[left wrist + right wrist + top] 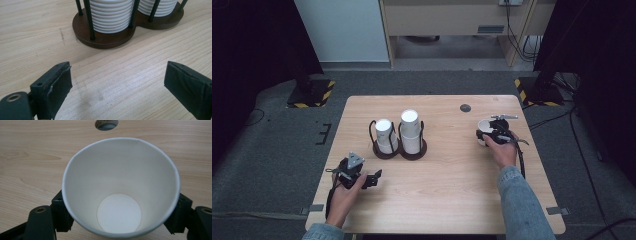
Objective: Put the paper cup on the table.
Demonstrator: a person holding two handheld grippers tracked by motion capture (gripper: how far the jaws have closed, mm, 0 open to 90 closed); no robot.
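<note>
1. Paper cup (121,187): your right gripper (121,220) has it between its two black jaws, one on either side of the cup's lower wall, with the mouth tilted toward the camera. In the right gripper view you look straight into the cup and see a bare white inside and a round base.
2. From the high view, that same cup (484,128) sits at the right side of the table (447,200), just beyond your right hand (503,151), well apart from the cup holder (400,149).
3. The right gripper view also shows a dark round hole (106,124) in the tabletop beyond the cup's rim; the high view places that hole (465,107) near the table's far edge.
4. The holder is a dark double base with thin black uprights, carrying two stacks of white cups (410,129). The left gripper view shows their ribbed walls (111,15) close up, a detail the high view is too small to give.
5. No writing or brand mark is readable on the cups, holder or grippers.
6. Your left gripper (117,85) has its jaws spread wide over bare wood, gripping nothing, near the holder's base.
</note>
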